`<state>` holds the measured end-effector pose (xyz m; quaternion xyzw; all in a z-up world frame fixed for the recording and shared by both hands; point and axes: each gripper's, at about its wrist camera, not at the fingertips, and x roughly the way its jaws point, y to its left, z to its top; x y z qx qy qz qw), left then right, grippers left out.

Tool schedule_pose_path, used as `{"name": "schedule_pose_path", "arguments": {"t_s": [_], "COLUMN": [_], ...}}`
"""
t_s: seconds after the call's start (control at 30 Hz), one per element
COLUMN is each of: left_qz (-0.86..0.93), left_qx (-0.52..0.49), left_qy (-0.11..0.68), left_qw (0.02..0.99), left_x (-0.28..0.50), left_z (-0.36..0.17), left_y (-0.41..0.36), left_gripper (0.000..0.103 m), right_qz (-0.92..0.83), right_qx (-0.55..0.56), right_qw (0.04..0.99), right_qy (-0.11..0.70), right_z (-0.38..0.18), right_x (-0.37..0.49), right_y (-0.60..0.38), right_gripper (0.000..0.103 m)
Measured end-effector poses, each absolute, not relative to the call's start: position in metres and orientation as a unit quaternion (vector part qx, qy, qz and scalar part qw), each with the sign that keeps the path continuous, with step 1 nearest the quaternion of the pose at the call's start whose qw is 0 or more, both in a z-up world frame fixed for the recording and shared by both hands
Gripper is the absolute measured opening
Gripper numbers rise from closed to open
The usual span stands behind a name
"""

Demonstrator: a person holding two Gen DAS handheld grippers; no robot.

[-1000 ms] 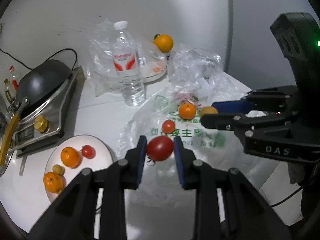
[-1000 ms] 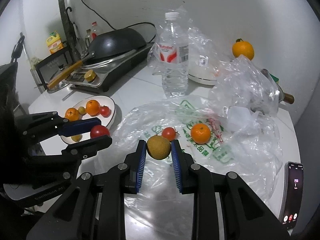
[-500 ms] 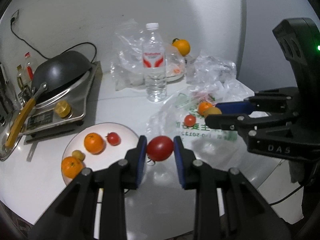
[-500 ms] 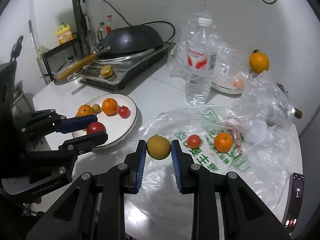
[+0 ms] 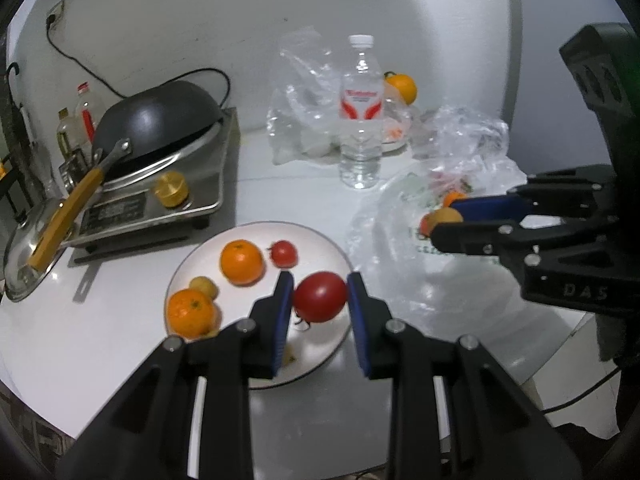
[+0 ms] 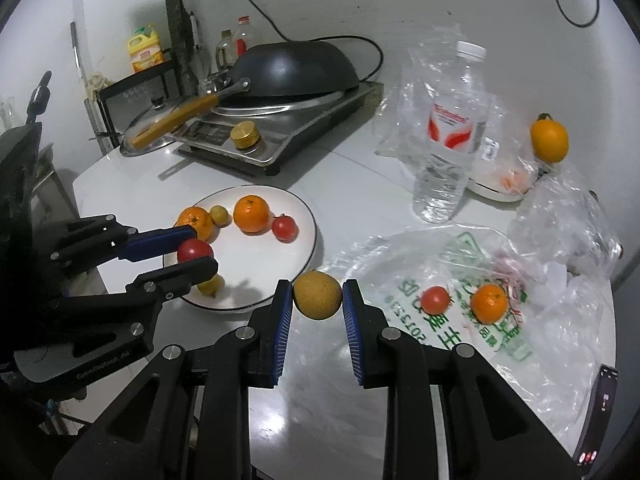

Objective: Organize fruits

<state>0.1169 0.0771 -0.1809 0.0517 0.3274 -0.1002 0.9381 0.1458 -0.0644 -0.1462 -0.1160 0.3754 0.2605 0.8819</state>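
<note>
Left wrist view: the left gripper (image 5: pixel 319 298) is clamped on a big tomato (image 5: pixel 320 297) held over the near side of the plate (image 5: pixel 320 240). It looks soft and thin-skinned, so I'd squeeze lightly across the widest part. Right wrist view: the right gripper (image 6: pixel 317 296) pinches a brown fruit (image 6: pixel 317 295), probably firmer, just off the plate's right rim. Only this view shows a small tomato (image 6: pixel 435 300) and orange (image 6: pixel 489 303) clearly on the bag (image 6: pixel 460 344) right of the plate.

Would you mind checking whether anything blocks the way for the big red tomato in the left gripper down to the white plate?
Nothing visible does. The left gripper holds the big red tomato over a bare patch of the round white plate. The two oranges and the small red tomato lie farther back.
</note>
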Motion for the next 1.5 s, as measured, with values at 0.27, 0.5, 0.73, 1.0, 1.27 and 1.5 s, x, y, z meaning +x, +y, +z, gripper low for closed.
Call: {"name": "schedule_pose_path", "arguments": {"t_s": [0.27,0.5,0.73,1.0,1.27,1.5], "left_qz": [-0.076,-0.063,-0.057,-0.045,-0.047,-0.056], "left_qx": [0.059,0.070,0.097,0.109,0.108,0.099], "left_qy": [0.330,0.337,0.349,0.371,0.395,0.387], "left_qw": [0.939,0.937,0.930,0.921,0.911,0.915], "left_x": [0.127,0.141,0.161,0.181,0.193,0.193], "left_z": [-0.191,-0.202,-0.217,-0.233,-0.245,-0.243], "left_y": [0.098,0.107,0.106,0.109,0.107,0.110], "left_gripper": [0.028,0.028,0.028,0.028,0.029,0.030], "right_qz": [0.269,0.276,0.286,0.298,0.293,0.293], "right_qx": [-0.122,-0.123,-0.122,-0.125,-0.126,-0.130], "right_qw": [0.875,0.868,0.860,0.849,0.846,0.842], "right_qy": [0.383,0.394,0.406,0.418,0.428,0.433], "right_z": [-0.153,-0.163,-0.174,-0.187,-0.197,-0.203], "right_x": [0.156,0.167,0.180,0.194,0.209,0.217], "right_y": [-0.044,-0.031,-0.020,-0.007,-0.003,0.008], "right_gripper": [0.027,0.027,0.027,0.027,0.027,0.027]}}
